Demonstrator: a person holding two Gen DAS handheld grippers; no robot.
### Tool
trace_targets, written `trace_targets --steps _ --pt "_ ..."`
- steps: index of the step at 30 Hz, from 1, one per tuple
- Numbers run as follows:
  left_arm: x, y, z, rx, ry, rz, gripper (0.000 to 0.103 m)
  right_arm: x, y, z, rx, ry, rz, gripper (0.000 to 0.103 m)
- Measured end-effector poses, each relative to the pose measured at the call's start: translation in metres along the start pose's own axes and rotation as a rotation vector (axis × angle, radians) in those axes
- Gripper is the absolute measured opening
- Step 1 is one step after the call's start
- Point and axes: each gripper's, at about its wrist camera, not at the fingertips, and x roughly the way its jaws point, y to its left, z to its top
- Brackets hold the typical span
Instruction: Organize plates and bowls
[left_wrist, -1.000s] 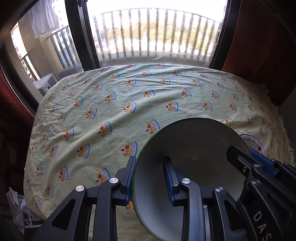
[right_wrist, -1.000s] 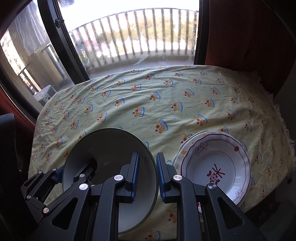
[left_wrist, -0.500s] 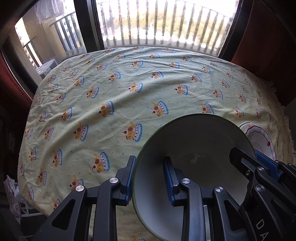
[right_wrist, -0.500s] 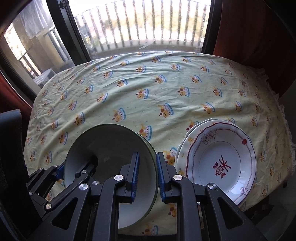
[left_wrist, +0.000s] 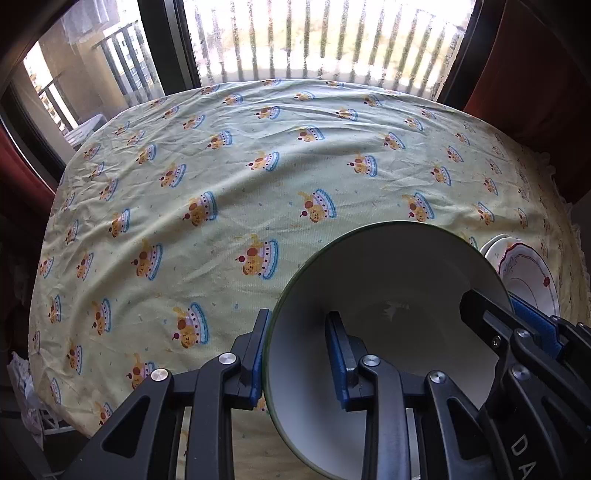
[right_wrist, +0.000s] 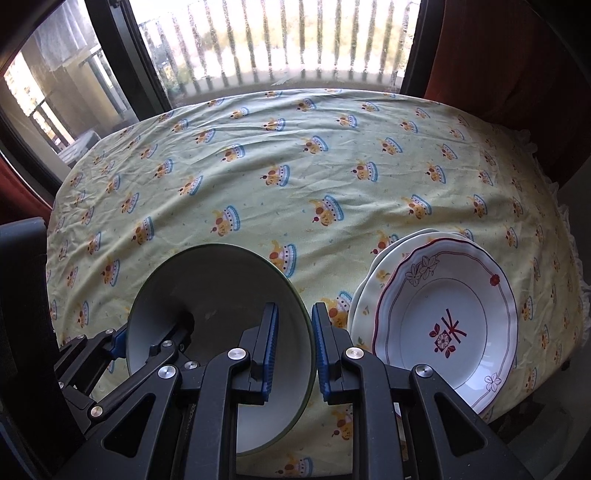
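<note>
Here the bowl (left_wrist: 388, 295) is a wide, round, smooth one, pale grey-white inside with a thin dark green rim, glossy like glazed ceramic. It sits tilted over the near part of the table, gripped from both sides: the left gripper (left_wrist: 299, 354) is clenched on its left rim, the right gripper (right_wrist: 293, 349) clenched on its right rim, each with one blue ribbed pad inside and one outside. Just beside it to the right lies a stack of plates (right_wrist: 447, 325), scalloped, white, with maroon line and flower motifs. The tablecloth (right_wrist: 295, 184) is creased pale yellow fabric printed with small crown-like figures.
</note>
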Motion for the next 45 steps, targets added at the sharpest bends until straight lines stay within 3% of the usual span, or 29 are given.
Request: trace_targets --steps 10,12,17,19,34,37,45 --pt "0.006 0.002 -0.003 0.024 0.048 -0.029 0.035 0.001 -0.001 -0.006 0.045 -0.001 -0.026 0.022" --pt "0.003 0.004 -0.002 0.030 0.039 -0.037 0.038 0.000 0.000 -0.006 0.046 -0.001 -0.024 0.027" --pt "-0.007 0.014 0.000 0.032 0.010 -0.098 0.067 -0.008 0.004 -0.007 0.085 -0.028 -0.017 0.064" --pt "-0.006 0.019 0.001 0.026 0.013 -0.127 0.068 -0.011 0.006 -0.007 0.098 -0.038 -0.035 0.066" --pt "0.028 0.019 -0.003 0.086 0.107 -0.319 0.066 -0.006 0.005 -0.019 0.205 0.023 -0.125 0.068" --pt "0.032 0.015 -0.003 0.084 0.111 -0.353 0.064 -0.004 0.004 -0.021 0.205 0.035 -0.139 0.074" --pt "0.034 0.012 0.002 0.058 0.114 -0.374 0.060 0.002 -0.001 -0.015 0.204 0.034 -0.121 0.075"
